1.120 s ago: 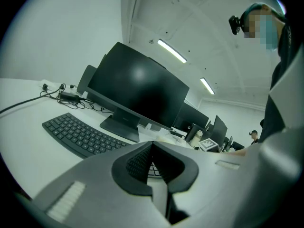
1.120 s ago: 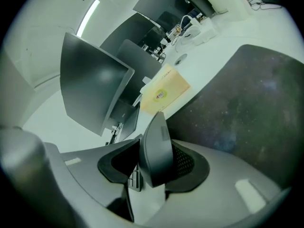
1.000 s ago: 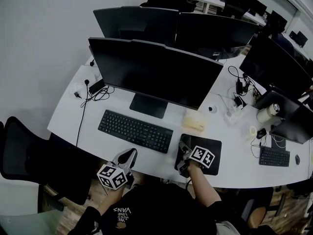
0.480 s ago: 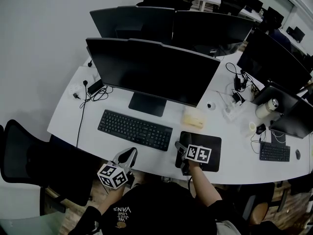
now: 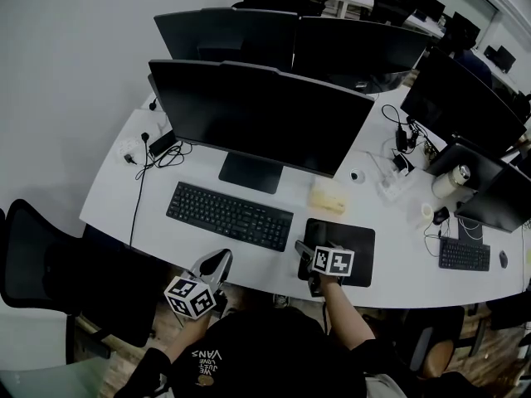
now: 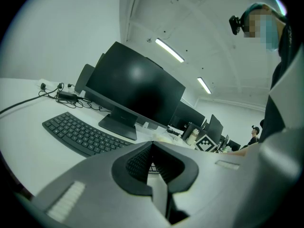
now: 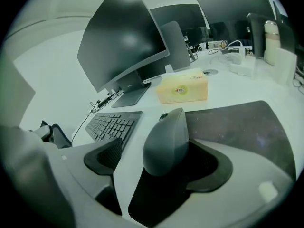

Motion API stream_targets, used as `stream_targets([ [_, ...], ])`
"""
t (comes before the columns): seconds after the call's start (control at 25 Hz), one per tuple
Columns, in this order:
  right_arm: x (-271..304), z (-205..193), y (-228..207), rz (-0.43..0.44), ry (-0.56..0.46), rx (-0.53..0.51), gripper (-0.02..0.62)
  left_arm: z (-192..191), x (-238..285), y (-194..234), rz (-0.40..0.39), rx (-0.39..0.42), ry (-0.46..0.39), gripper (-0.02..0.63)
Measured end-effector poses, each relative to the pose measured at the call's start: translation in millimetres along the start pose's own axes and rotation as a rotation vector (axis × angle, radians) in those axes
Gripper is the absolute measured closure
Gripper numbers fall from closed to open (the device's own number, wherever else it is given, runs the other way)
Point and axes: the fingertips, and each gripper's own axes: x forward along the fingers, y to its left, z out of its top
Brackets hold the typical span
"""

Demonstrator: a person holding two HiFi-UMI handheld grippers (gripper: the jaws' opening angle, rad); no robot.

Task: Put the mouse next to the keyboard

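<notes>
The mouse (image 7: 166, 132) stands between the spread fingers of the right gripper (image 7: 159, 151), near the table's (image 5: 149, 222) front edge. It is on the left margin of the mouse pad (image 7: 237, 127), on the side that faces the keyboard (image 5: 230, 215). The right finger looks to lie against the mouse's flank. The left finger (image 7: 107, 156) stands clear of it, with a strip of white table showing in the gap. So the mouse is bracketed but not pinched. The head view hides the mouse under the gripper and its marker cube.

The gripper points toward the back edge, where a tissue box (image 7: 183, 89) sits, with the keyboard to its left. That lines its fingers up with the mouse's long sides, which is the sensible way to take hold of it or let go of it.

The left gripper (image 6: 152, 146) hangs off the front edge below the keyboard. Its fingers are pressed together on nothing. It seems parked there to keep out of the way, since this job needs only one gripper.

The mouse already looks close to the keyboard's right end. Whether the right gripper is about to close on it or has just set it down cannot be judged from this moment. If it has to go closer, the fingers must close first and the move leftward will be short.
</notes>
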Motion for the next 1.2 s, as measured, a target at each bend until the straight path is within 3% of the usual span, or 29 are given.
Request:
stream_targets([
  [0.24, -7.8, -1.2, -6.2, -0.057, -0.017, -0.044, 0.136, -1.3, -8.3, 0.6, -0.004, 0.004, 0.007, 0.604],
  [0.44, -18.0, -2.2, -6.8, -0.065, -0.06, -0.003, 0.133, -3.7, -16.5, -0.8, -0.017, 0.011, 0.017, 0.604],
  [0.84, -67.7, 14.2, 37.9, 0.015, -0.285, 0.043, 0.145, -1.9, -37.7, -2.6, -0.067, 0.036, 0.029, 0.604],
  [1.2, -124.3, 12.4, 92.7, 0.038, -0.457, 0.017, 0.383, -1.5, -62.9, 2.0, -0.136, 0.047, 0.042, 0.604],
])
